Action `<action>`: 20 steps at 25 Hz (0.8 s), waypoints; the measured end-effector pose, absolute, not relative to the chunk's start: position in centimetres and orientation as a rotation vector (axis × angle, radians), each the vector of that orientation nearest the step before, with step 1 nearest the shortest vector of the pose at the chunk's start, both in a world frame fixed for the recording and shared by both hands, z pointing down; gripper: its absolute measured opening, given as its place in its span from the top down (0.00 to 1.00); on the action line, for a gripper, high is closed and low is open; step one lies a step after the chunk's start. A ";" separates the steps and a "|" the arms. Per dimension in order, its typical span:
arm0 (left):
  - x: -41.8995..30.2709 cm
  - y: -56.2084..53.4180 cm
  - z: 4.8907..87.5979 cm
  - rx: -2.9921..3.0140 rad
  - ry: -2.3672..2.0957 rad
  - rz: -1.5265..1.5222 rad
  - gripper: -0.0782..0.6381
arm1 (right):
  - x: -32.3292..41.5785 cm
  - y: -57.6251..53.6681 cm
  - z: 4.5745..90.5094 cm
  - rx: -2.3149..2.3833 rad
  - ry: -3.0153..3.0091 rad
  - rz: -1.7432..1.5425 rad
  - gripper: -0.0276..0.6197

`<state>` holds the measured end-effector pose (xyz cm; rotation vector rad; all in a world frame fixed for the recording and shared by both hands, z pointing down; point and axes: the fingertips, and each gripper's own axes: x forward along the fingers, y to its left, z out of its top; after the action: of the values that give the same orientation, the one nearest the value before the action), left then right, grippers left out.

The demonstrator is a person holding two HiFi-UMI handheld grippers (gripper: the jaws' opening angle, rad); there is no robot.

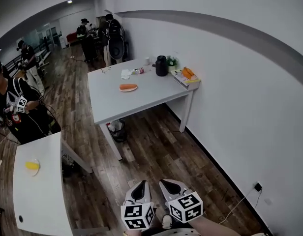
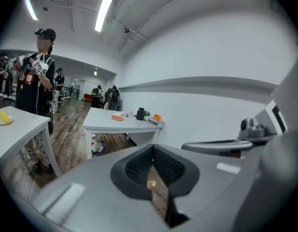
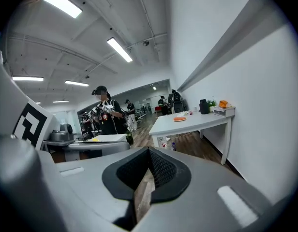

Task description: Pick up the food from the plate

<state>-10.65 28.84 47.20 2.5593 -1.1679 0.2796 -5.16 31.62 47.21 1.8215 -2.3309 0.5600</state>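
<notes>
An orange piece of food (image 1: 128, 86) lies on a small white plate (image 1: 128, 90) near the middle of the white table (image 1: 151, 100) by the wall. It shows far off in the left gripper view as food (image 2: 117, 117) and in the right gripper view as food (image 3: 179, 119). My left gripper (image 1: 140, 186) and right gripper (image 1: 167, 184) hang side by side low over the wooden floor, well short of the table. Both are shut with nothing between the pads, as the left gripper (image 2: 152, 151) and right gripper (image 3: 149, 153) show in their own views.
On the table's far end stand a black jug (image 1: 161, 65), a small plant (image 1: 171, 61), stacked books (image 1: 187, 77) and a white cloth (image 1: 125, 74). A second white table (image 1: 41, 200) at my left bears a yellow item (image 1: 32, 165). People (image 1: 21, 109) stand at the left.
</notes>
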 end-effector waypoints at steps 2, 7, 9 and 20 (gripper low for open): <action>-8.4 27.5 47.3 2.561 -1.163 0.295 0.88 | -3.0 30.4 47.3 1.825 -2.331 0.570 0.96; -4.9 24.7 47.5 2.558 -1.157 0.350 0.88 | 0.1 27.7 48.0 1.819 -2.330 0.635 0.96; -3.8 23.3 47.5 2.563 -1.154 0.356 0.88 | 0.9 26.3 48.4 1.818 -2.325 0.649 0.96; 1.4 6.8 49.6 2.531 -1.172 0.346 0.88 | 6.5 10.8 50.8 1.784 -2.286 0.669 0.96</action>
<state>1.39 6.78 49.61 2.5313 -1.1723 0.3464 6.55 10.81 50.79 1.7844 -2.2857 0.6688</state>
